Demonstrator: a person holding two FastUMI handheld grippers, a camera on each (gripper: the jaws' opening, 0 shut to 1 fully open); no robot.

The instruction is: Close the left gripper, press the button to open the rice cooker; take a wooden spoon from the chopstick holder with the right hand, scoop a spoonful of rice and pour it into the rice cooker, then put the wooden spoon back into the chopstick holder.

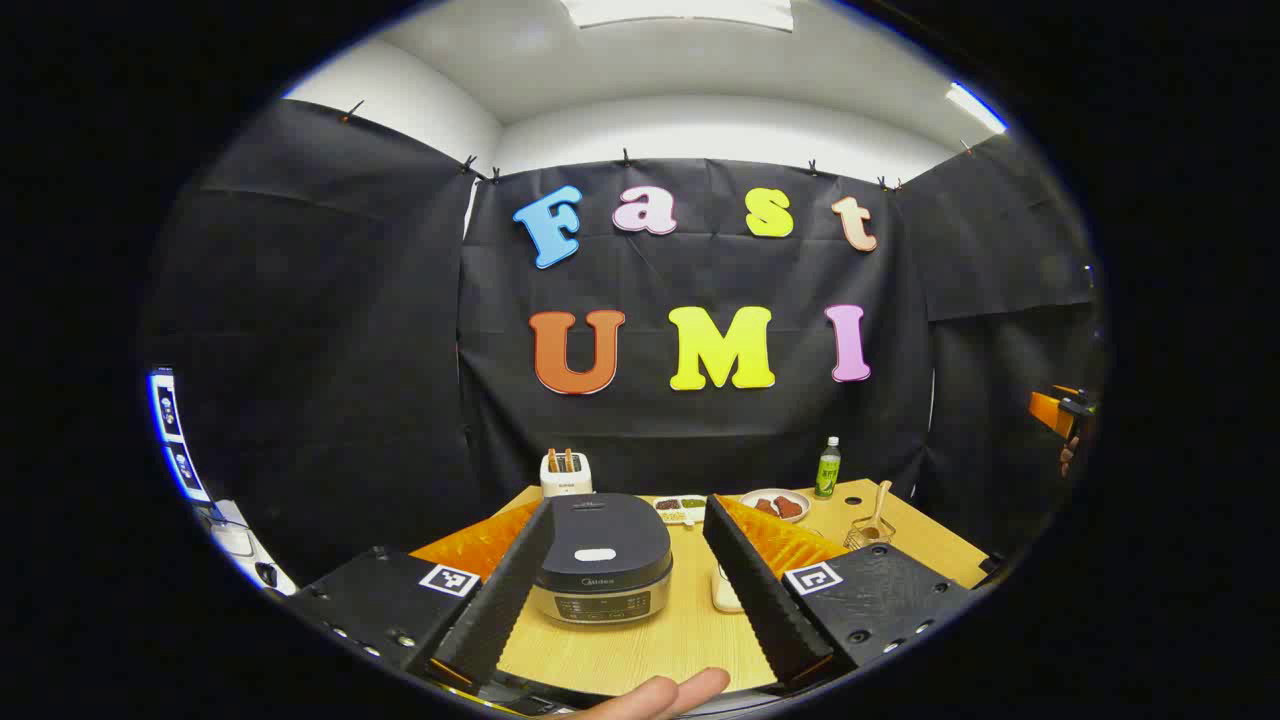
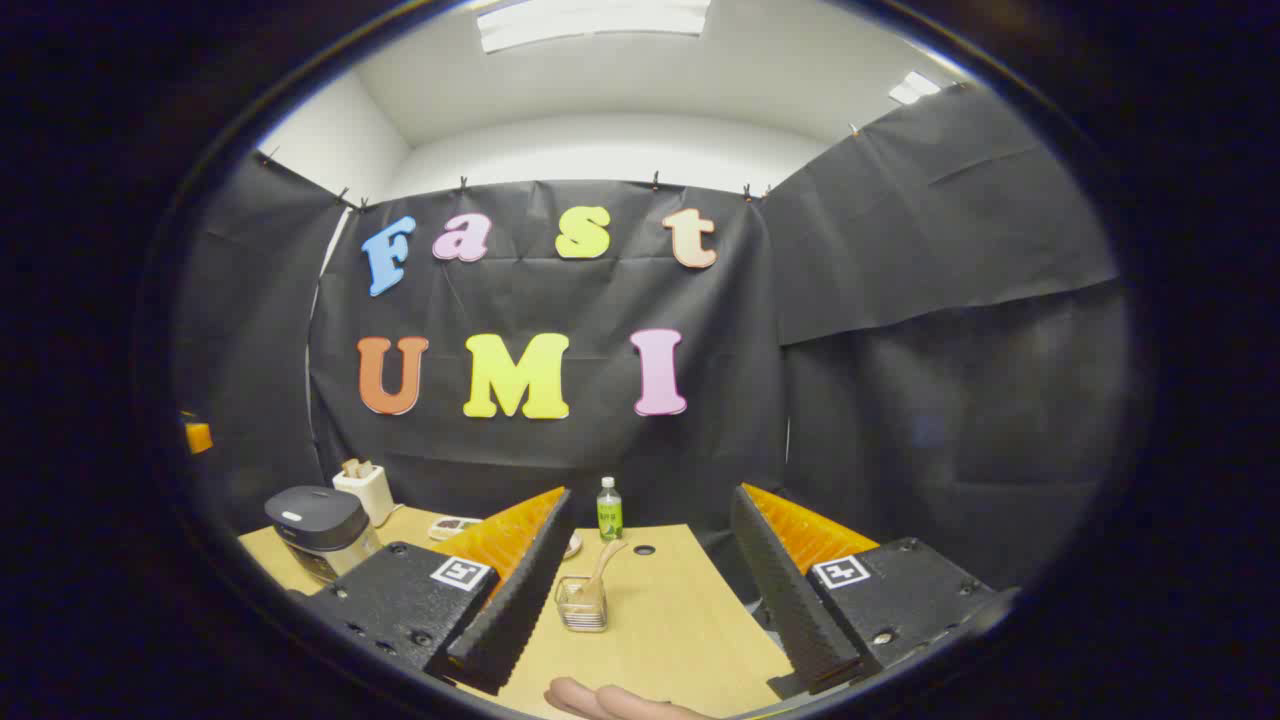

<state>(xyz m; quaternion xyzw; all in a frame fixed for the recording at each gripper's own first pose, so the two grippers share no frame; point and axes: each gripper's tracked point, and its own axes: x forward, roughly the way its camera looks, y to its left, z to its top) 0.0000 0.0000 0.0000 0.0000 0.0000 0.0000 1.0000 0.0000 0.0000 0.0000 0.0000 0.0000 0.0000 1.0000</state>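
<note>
The rice cooker [image 1: 600, 560] sits shut on the wooden table, dark lid with a white button [image 1: 594, 554] on top. It lies straight ahead between the fingers of my left gripper [image 1: 626, 520], which stands open and short of it. In the right gripper view the rice cooker [image 2: 318, 528] is at far left. The wire chopstick holder [image 2: 583, 603] with the wooden spoon [image 2: 603, 568] leaning in it stands ahead of my open right gripper [image 2: 650, 510], nothing held. The same holder [image 1: 868, 532] and spoon [image 1: 880, 503] appear at the right in the left gripper view.
A toaster [image 1: 565, 473] stands behind the cooker. A small dish tray [image 1: 680, 509], a plate of food [image 1: 777, 504] and a green bottle [image 1: 827, 468] line the back of the table [image 1: 650, 640]. A white item [image 1: 722, 592] lies right of the cooker. A fingertip [image 1: 660, 695] shows at bottom.
</note>
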